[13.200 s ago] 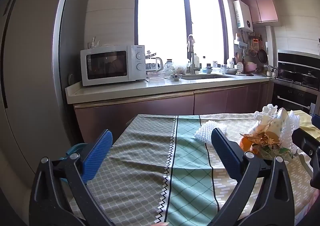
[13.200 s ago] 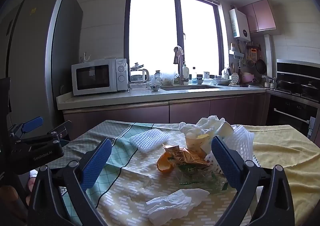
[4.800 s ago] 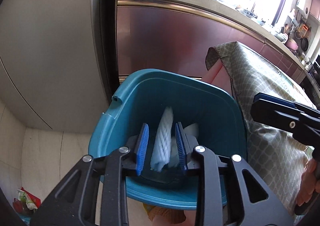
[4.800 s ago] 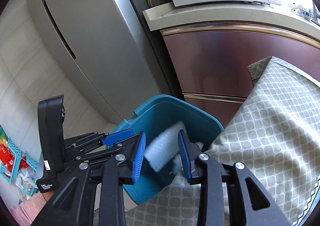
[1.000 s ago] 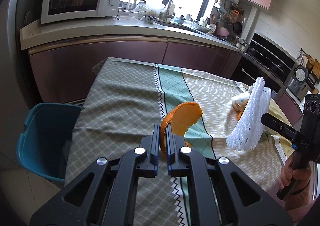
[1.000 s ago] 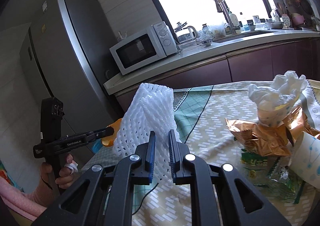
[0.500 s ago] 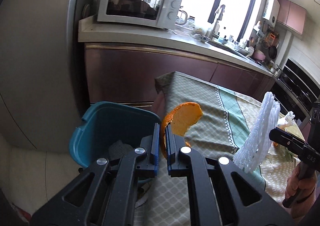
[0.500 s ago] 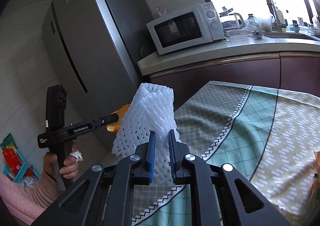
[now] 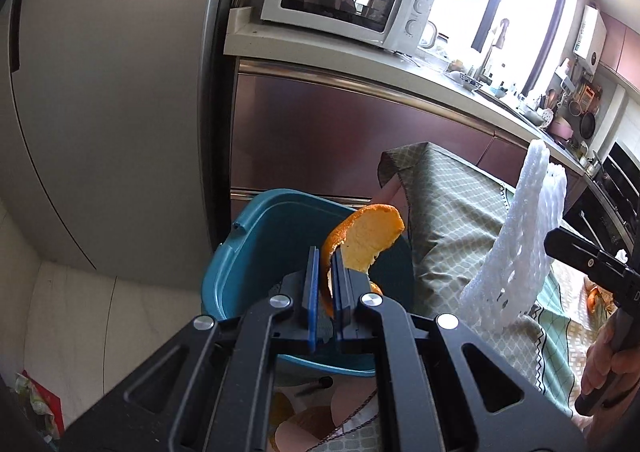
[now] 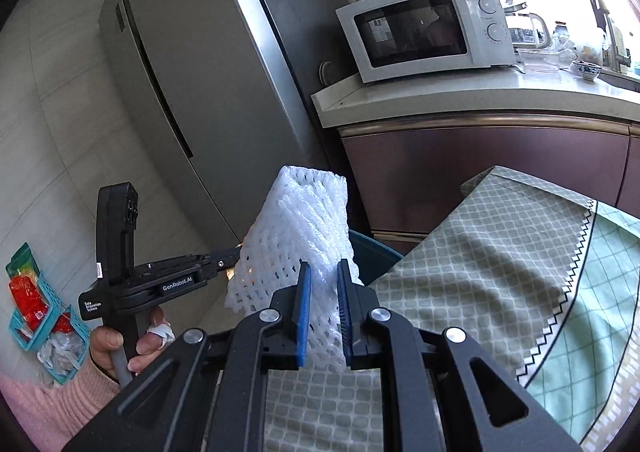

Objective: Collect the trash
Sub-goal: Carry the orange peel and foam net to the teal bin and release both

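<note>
My left gripper (image 9: 325,256) is shut on an orange peel (image 9: 366,236) and holds it over the teal trash bin (image 9: 256,252) on the floor by the table's corner. My right gripper (image 10: 323,272) is shut on a white foam fruit net (image 10: 298,228) and holds it above the table's left edge, beside the bin, whose rim (image 10: 374,248) peeks out behind the net. The net (image 9: 520,248) and the right gripper also show at the right of the left wrist view. The left gripper's body (image 10: 160,280) shows at the left of the right wrist view.
A table with a green and beige patterned cloth (image 10: 480,292) lies right of the bin. A steel fridge (image 10: 192,91) stands left, a counter with a microwave (image 10: 424,27) behind. A small teal basket with packets (image 10: 36,316) sits on the floor at far left.
Both grippers have swung left from the table towards the bin. The peel now hangs over the bin's opening and the net is closer to the table's edge.
</note>
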`<state>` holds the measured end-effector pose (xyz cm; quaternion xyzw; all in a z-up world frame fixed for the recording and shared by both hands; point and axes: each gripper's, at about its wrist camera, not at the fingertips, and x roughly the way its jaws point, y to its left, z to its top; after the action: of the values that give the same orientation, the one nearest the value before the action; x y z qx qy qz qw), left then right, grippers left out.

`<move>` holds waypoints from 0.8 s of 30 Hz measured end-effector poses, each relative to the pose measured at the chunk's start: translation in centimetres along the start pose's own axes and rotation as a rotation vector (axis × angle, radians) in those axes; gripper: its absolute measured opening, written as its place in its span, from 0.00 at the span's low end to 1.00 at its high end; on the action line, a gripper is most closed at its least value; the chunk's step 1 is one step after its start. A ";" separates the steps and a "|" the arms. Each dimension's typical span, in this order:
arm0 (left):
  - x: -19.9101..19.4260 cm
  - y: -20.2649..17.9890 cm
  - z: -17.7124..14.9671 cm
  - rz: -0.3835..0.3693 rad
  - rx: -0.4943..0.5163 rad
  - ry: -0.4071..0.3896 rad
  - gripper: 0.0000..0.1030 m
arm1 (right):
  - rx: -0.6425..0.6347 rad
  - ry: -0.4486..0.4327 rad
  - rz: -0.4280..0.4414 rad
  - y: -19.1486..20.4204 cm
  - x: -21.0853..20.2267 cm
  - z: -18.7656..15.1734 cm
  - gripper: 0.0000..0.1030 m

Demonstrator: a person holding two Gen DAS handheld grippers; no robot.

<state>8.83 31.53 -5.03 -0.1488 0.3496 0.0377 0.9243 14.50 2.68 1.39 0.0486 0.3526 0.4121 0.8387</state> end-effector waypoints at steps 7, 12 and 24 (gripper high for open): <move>2.6 0.9 0.2 0.026 -0.026 0.028 0.06 | -0.013 0.042 0.012 1.3 4.0 1.6 0.12; 4.9 1.3 0.3 0.049 -0.030 0.059 0.06 | 0.000 0.091 0.007 1.5 7.3 2.2 0.12; 9.2 2.4 -0.6 0.086 -0.050 0.133 0.07 | 0.045 0.207 -0.021 0.4 12.8 1.1 0.12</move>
<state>14.99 33.32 -12.12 -0.1588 0.4150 0.0764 0.8926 20.21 12.43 -4.71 0.0208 0.4472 0.3983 0.8006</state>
